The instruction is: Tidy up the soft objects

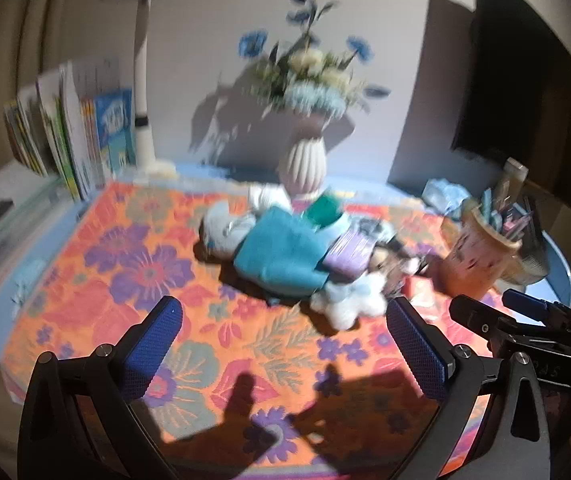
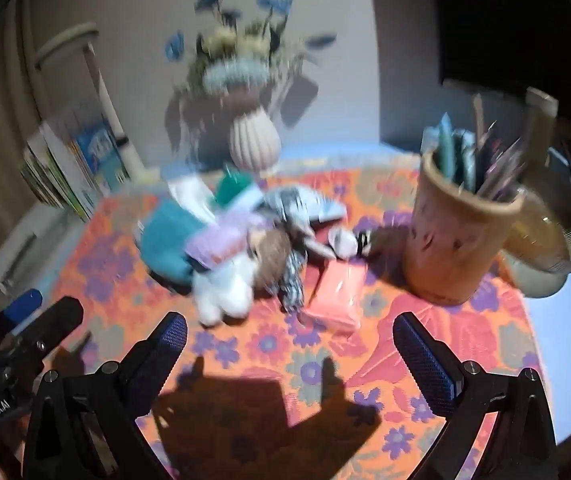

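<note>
A heap of soft things lies mid-table on the orange flowered cloth (image 1: pixel 133 272): a folded teal towel (image 1: pixel 281 252), a lilac cloth (image 1: pixel 349 252), a white plush toy (image 1: pixel 345 304) and a green item (image 1: pixel 323 208). In the right wrist view I see the teal towel (image 2: pixel 167 240), the lilac cloth (image 2: pixel 217 244), the white plush (image 2: pixel 225 292), a brown plush (image 2: pixel 271 256), a patterned scarf (image 2: pixel 293 280) and a pink packet (image 2: pixel 339 292). My left gripper (image 1: pixel 285 344) is open and empty, short of the heap. My right gripper (image 2: pixel 289 352) is open and empty, just before the pink packet.
A ribbed vase of flowers (image 1: pixel 303 160) stands behind the heap. A wooden cup of pens (image 2: pixel 457 236) and a glass jar (image 2: pixel 541 248) stand at the right. Books (image 1: pixel 81 136) and a lamp post (image 1: pixel 141 80) are at the back left. Both views are motion-blurred.
</note>
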`<state>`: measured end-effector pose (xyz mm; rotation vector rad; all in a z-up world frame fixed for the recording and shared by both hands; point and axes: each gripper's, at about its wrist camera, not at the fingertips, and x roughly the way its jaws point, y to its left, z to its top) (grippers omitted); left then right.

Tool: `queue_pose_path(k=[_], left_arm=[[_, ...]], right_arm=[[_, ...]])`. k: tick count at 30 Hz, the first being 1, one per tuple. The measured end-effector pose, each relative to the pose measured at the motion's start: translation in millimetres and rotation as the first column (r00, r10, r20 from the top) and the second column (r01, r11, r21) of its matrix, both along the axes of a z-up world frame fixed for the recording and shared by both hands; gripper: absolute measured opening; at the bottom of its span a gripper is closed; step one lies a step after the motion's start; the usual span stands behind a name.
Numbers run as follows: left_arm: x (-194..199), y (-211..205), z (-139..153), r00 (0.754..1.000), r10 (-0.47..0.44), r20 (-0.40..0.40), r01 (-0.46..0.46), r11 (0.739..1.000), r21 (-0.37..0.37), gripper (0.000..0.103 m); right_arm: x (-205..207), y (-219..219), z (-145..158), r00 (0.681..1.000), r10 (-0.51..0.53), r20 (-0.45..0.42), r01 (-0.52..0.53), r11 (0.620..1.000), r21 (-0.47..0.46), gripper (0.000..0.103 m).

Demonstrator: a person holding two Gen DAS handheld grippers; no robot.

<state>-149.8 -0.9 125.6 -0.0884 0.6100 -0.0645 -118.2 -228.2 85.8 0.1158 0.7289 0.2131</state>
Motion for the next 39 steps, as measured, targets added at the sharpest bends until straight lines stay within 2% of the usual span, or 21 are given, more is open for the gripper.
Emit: queue_pose_path(k=[5, 13, 17, 24, 30, 35, 39], left_arm=[[-37.6, -13.0, 30.8, 0.996, 0.009, 0.087, -0.015, 0.998, 0.06, 0.102], [-86.8, -22.0, 72.5, 0.978, 0.008, 0.208, -0.027, 0.996, 0.088, 0.102], [-100.9, -28.5, 78.2, 0.968, 0.005, 0.25, -0.031, 0.995, 0.1, 0.102], [-105.6, -32.0, 79.3, 0.962, 0.008, 0.272, -0.036, 0.995, 0.095, 0.102], [-90.7, -20.9, 65.0, 0.97, 0.028, 0.243, -0.048, 0.996, 0.078, 0.102], [-57.4, -6.1, 33.3, 0.99, 0.022, 0.142, -0.031, 0.997, 0.065, 0.102], [-26.3, 4.1, 1.2, 0.999, -0.013, 0.04, 0.013, 1.0, 0.008, 0.102]], right_arm=[[-22.2, -4.0, 25.8, 0.999, 0.001, 0.035, -0.002, 1.0, 0.025, 0.103], [-67.5, -11.8, 64.0, 0.991, -0.017, 0.134, 0.007, 0.997, 0.072, 0.103], [-85.8, -11.8, 74.4, 0.984, -0.021, 0.175, 0.007, 0.997, 0.08, 0.103], [-101.2, -16.7, 81.4, 0.972, -0.037, 0.231, 0.017, 0.996, 0.087, 0.103], [-86.6, -17.2, 69.6, 0.983, -0.043, 0.178, 0.027, 0.995, 0.093, 0.103], [-64.7, -20.5, 48.2, 0.992, -0.046, 0.117, 0.035, 0.995, 0.099, 0.103], [-38.6, -22.7, 24.9, 0.998, -0.035, 0.058, 0.029, 0.995, 0.1, 0.103]])
